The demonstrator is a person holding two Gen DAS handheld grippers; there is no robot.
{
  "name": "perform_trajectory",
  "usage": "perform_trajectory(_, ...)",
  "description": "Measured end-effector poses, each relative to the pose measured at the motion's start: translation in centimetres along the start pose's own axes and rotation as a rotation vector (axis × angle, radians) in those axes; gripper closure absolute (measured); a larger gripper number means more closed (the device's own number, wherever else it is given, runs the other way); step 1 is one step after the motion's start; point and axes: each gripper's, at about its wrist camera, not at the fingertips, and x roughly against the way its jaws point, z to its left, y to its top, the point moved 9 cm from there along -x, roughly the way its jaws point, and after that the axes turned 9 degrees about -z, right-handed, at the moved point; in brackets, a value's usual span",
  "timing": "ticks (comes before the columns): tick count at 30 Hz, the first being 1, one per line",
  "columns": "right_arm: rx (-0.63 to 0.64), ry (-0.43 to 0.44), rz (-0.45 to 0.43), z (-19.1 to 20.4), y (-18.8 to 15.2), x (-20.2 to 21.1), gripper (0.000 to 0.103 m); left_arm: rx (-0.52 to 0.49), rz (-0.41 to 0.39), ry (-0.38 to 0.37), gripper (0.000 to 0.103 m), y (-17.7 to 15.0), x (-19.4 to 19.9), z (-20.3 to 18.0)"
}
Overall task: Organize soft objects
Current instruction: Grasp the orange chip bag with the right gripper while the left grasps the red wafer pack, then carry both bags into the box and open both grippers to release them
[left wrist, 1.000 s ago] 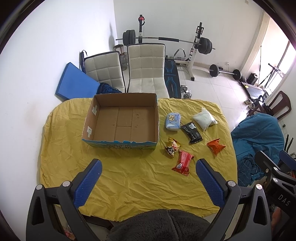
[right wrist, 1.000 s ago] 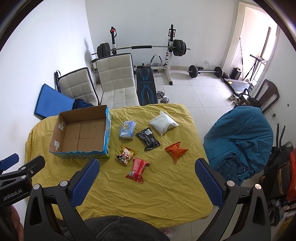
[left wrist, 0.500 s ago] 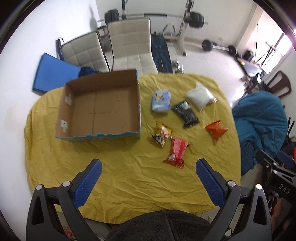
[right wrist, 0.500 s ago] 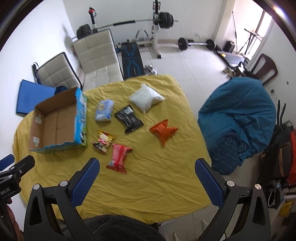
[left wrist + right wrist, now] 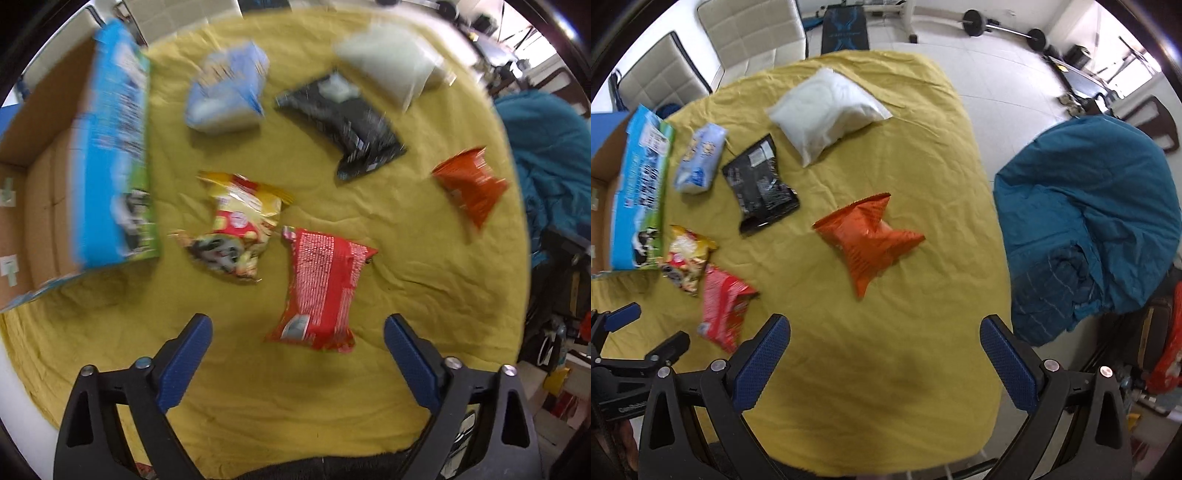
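Several soft packets lie on the yellow tablecloth [image 5: 406, 258]. A red packet [image 5: 321, 284] lies just ahead of my open left gripper [image 5: 297, 328]. A yellow-red snack bag [image 5: 238, 225], a light blue pack [image 5: 225, 92], a black pouch [image 5: 347, 122], a white bag [image 5: 388, 62] and an orange bag [image 5: 472, 184] lie beyond. The open cardboard box [image 5: 110, 147] stands at the left. My right gripper [image 5: 884, 334] is open and empty, with the orange bag [image 5: 870, 236] ahead of it.
A teal beanbag [image 5: 1089, 214] sits to the right of the table. White chairs [image 5: 738, 29] and weight equipment [image 5: 1001, 29] stand behind it. The left gripper's body [image 5: 624, 354] shows at the lower left of the right wrist view. The table's near edge is close below both grippers.
Both grippers have moved forward and down toward the table. The packets now appear much larger and closer. The left view is motion-blurred. Both grippers stay open.
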Motion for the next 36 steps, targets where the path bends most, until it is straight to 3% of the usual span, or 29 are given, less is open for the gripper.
perform_trajectory(2,0.030,0.009,0.027,0.1,1.1,-2.4,0.000,-0.005,0.050,0.000,0.011,0.1,-3.2,-0.7)
perform_trajectory(5,0.075,0.041,0.067,0.6,2.5,-6.1,0.000,-0.005,0.114,-0.019,0.029,-0.1,-6.6,-1.5)
perform_trajectory(7,0.102,0.073,0.112,1.3,2.9,-8.4,0.000,-0.014,0.140,0.000,0.056,-0.2,-8.1,-1.7)
perform_trajectory(10,0.135,0.083,0.153,2.1,3.5,-11.0,0.003,0.015,0.155,-0.008,0.056,-0.4,-9.6,-1.7)
perform_trajectory(13,0.108,0.085,0.180,2.4,3.8,-12.7,0.025,0.070,0.134,-0.025,0.057,-0.2,-9.7,-1.5)
perform_trajectory(18,-0.054,0.109,0.266,1.7,2.9,-13.9,0.031,0.128,0.121,-0.043,0.056,0.2,-9.2,-0.7)
perform_trajectory(24,-0.101,0.089,0.276,1.7,1.8,-15.9,0.029,0.097,0.114,-0.014,0.057,0.7,-11.0,-1.0)
perform_trajectory(26,-0.111,0.085,0.252,1.6,1.8,-15.9,0.033,0.095,0.102,-0.017,0.059,0.5,-11.0,-1.1)
perform_trajectory(27,-0.118,0.081,0.241,1.7,1.6,-15.7,0.034,0.096,0.096,-0.015,0.059,0.2,-10.8,-1.5)
perform_trajectory(29,-0.126,0.086,0.232,2.0,1.1,-15.1,0.048,0.102,0.089,-0.016,0.059,0.0,-9.4,-2.2)
perform_trajectory(36,-0.133,0.119,0.214,3.1,-1.0,-12.6,0.051,0.077,0.035,-0.034,0.059,-0.7,-4.5,-3.7)
